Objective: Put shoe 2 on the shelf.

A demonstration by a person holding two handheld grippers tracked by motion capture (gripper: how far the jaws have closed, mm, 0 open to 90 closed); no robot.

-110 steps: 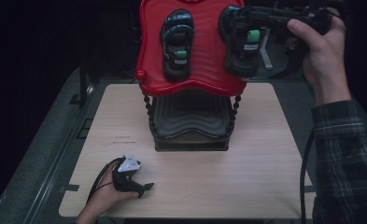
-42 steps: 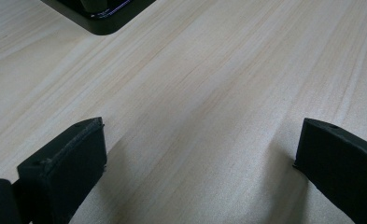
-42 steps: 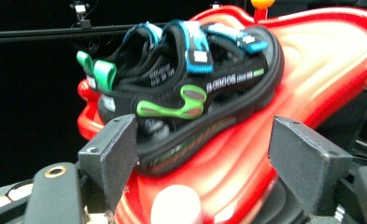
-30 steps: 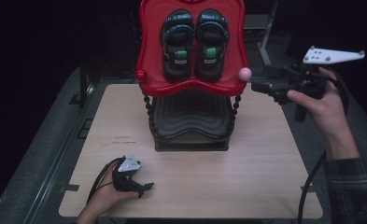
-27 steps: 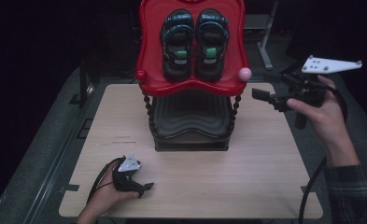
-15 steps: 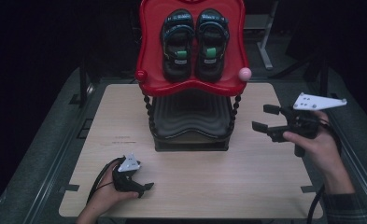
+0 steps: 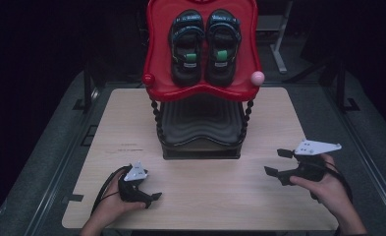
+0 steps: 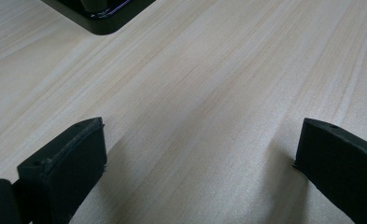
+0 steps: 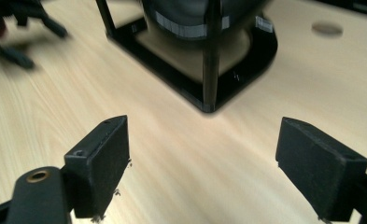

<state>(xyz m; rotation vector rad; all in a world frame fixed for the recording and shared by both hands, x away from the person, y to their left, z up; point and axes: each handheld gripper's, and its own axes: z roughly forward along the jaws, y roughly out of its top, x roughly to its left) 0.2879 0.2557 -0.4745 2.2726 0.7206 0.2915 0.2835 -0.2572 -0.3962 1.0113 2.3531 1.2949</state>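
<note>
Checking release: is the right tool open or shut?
Open: the right tool has its black jaws wide apart, bare wooden table between them.

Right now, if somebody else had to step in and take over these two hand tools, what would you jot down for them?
Left gripper: jaws open, empty, low over the table at its near left.
Right gripper: jaws open, empty, near right of the table, pointing toward the rack's black base.
Sandals: left sandal and right sandal lie side by side on the red top shelf.
Done: both sandals are shelved.
Left: nothing obvious; the dark lower shelf looks bare.
</note>
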